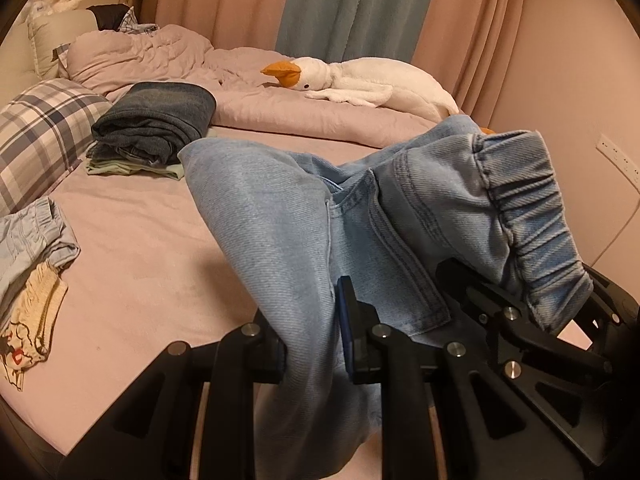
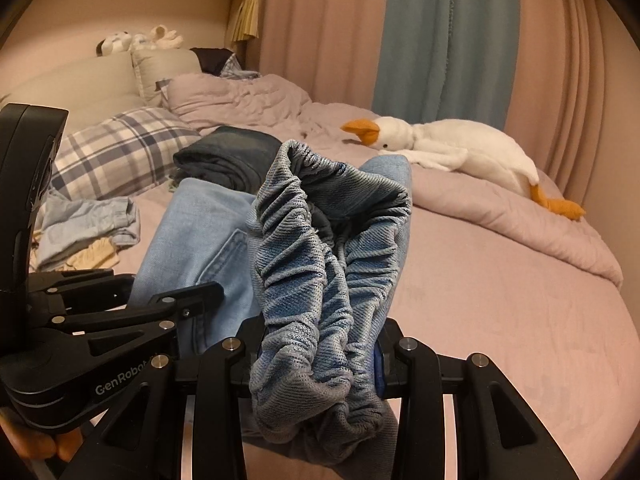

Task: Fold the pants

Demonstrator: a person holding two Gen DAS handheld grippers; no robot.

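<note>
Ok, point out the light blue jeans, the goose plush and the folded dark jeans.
light blue jeans (image 1: 272, 216), left wrist view, on the leg panel.
goose plush (image 2: 460, 140), right wrist view, on its white body.
folded dark jeans (image 1: 160, 116), left wrist view, on the top fold.

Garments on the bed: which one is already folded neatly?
The dark blue jeans stacked beside the plaid pillow. The light blue pants hang clamped in both grippers, and the pale shorts lie crumpled at the bed's near edge.
</note>
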